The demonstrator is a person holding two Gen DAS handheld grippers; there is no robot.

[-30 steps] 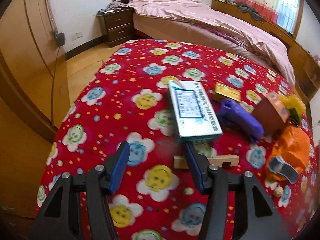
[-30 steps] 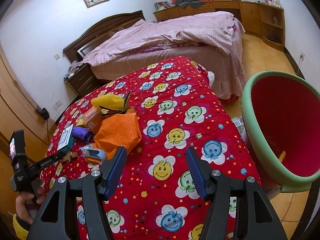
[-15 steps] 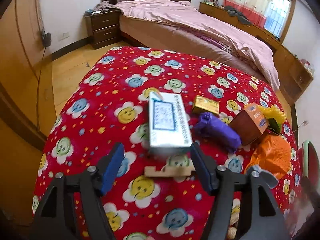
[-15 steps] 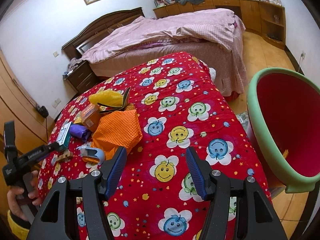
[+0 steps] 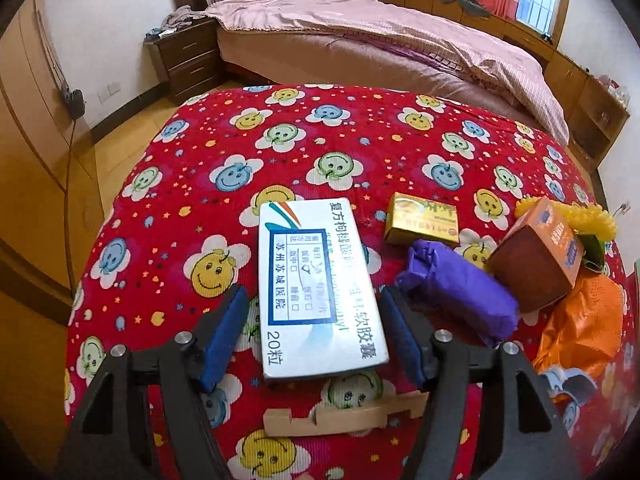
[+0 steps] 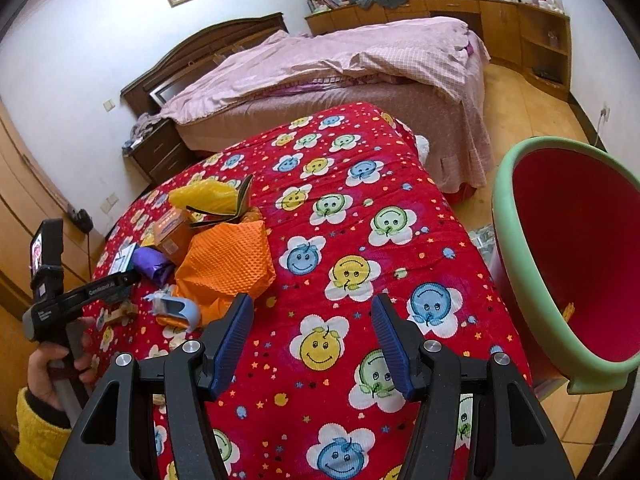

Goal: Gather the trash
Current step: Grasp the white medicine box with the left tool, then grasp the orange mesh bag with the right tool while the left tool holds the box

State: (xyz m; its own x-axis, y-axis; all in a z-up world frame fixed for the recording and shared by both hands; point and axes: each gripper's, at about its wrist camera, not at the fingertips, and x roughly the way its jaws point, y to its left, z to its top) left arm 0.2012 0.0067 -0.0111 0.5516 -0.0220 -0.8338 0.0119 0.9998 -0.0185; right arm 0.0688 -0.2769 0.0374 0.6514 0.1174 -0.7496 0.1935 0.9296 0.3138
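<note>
While its blue pads stand wide on either side of the white medicine box (image 5: 320, 292), the left tool (image 5: 316, 340) is not pressing on it; a gap shows on each side, and the jaws have just been opening. That box lies flat on the red smiley-flower cover (image 5: 312, 140), with a notched wooden piece (image 5: 344, 418) just below it. To the right lie a purple wrapped bundle (image 5: 460, 292), a gold box (image 5: 424, 220), a brown carton (image 5: 536, 264) and an orange bag (image 5: 584, 324), close together. The right tool (image 6: 312, 340) hangs wide and empty over bare cover, well apart from the trash. A green-rimmed red bin (image 6: 516, 264) stands off the cover's right edge.
</note>
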